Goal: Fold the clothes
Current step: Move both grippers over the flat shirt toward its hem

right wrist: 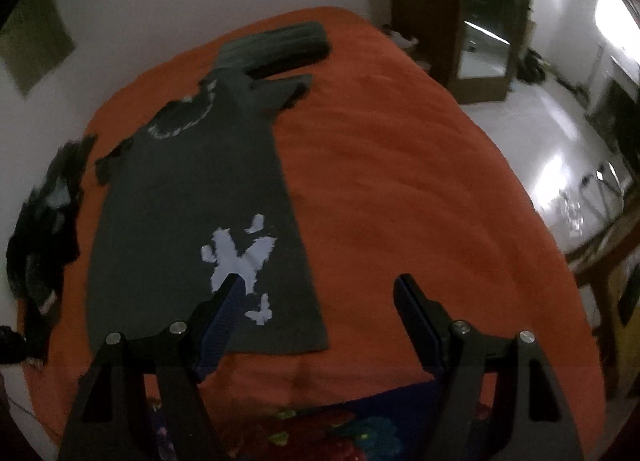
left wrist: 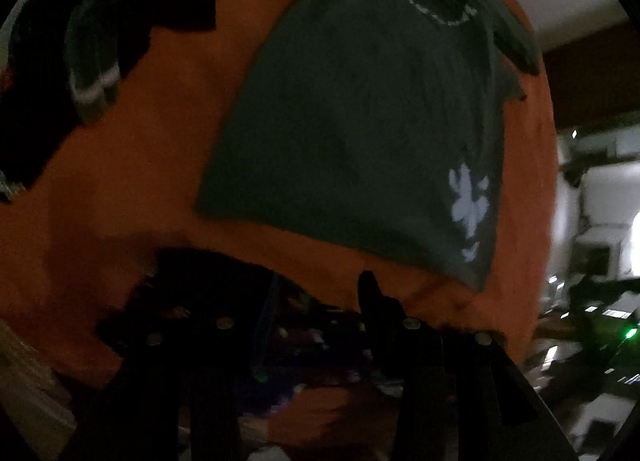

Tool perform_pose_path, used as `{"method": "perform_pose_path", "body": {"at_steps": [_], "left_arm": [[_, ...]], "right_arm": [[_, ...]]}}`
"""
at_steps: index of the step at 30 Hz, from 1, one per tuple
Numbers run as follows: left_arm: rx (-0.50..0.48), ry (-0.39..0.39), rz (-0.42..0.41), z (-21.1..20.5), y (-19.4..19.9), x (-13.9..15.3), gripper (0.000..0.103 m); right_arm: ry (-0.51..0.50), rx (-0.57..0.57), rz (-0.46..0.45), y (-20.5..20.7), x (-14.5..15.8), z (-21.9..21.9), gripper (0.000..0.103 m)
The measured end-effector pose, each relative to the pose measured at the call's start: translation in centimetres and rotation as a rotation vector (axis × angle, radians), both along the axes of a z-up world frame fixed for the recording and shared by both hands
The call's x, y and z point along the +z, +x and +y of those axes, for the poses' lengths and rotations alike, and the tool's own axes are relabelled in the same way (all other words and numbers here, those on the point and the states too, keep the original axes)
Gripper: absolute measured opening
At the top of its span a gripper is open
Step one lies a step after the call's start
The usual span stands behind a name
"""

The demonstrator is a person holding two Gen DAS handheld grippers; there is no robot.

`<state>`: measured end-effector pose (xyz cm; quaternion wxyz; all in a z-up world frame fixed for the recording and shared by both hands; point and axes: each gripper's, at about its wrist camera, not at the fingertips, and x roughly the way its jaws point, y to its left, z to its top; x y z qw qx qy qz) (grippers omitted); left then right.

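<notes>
A grey-green T-shirt (right wrist: 192,181) lies flat on the orange bedspread (right wrist: 400,181), folded in half lengthwise, collar at the far end. A pale butterfly print (right wrist: 236,253) marks its near hem. My right gripper (right wrist: 318,281) hangs open above the shirt's near right corner with nothing between its fingers, and its left fingertip covers part of the print. The left wrist view is dark and blurred. It shows the same T-shirt (left wrist: 360,121) ahead, beyond my left gripper (left wrist: 320,281). That gripper's jaws stand apart over the bedspread (left wrist: 140,161) and grip nothing that I can see.
A heap of dark clothes (right wrist: 44,229) lies at the bed's left edge, seen as well as the dark clothes (left wrist: 92,45). A folded dark garment (right wrist: 288,49) rests at the far end. A dark floral cloth (right wrist: 340,429) covers the near edge. A mirrored wardrobe (right wrist: 484,41) and glossy floor (right wrist: 540,133) lie to the right.
</notes>
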<state>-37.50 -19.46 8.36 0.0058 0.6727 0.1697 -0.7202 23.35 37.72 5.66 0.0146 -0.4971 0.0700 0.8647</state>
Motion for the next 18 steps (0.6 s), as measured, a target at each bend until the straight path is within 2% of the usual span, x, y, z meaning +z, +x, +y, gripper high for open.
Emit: {"method": "perform_pose_path", "body": {"at_steps": [3, 5, 7, 9, 11, 14, 16, 18], "left_arm": [[-0.045, -0.061, 0.045, 0.7, -1.1, 0.7, 0.043], [-0.073, -0.111, 0.075, 1.6, -2.9, 0.6, 0.043], [-0.083, -0.129, 0.087, 2.5, -6.4, 0.4, 0.043], [-0.075, -0.129, 0.124, 4.2, -11.6, 0.5, 0.042], [-0.075, -0.122, 0.202, 6.3, -17.7, 0.8, 0.043], [-0.096, -0.055, 0.294, 9.4, -26.6, 0.7, 0.043], [-0.108, -0.009, 0.347, 9.8, -30.1, 0.1, 0.043], [-0.119, 0.036, 0.401, 10.3, -33.7, -0.5, 0.043]], "right_arm": [[0.02, 0.015, -0.041, -1.0, 0.0, -1.0, 0.078], [0.072, -0.014, -0.077, -2.7, -0.6, -1.2, 0.079], [0.128, -0.046, -0.118, -5.1, -1.3, -1.6, 0.079], [0.168, -0.042, -0.151, -8.6, -1.9, -2.6, 0.079], [0.203, -0.026, -0.152, -13.8, -2.8, -4.4, 0.079], [0.215, 0.009, -0.121, -22.4, -4.3, -7.4, 0.079], [0.218, 0.057, -0.083, -27.5, -5.6, -9.2, 0.079], [0.222, 0.074, -0.056, -30.8, -6.7, -9.8, 0.079]]}}
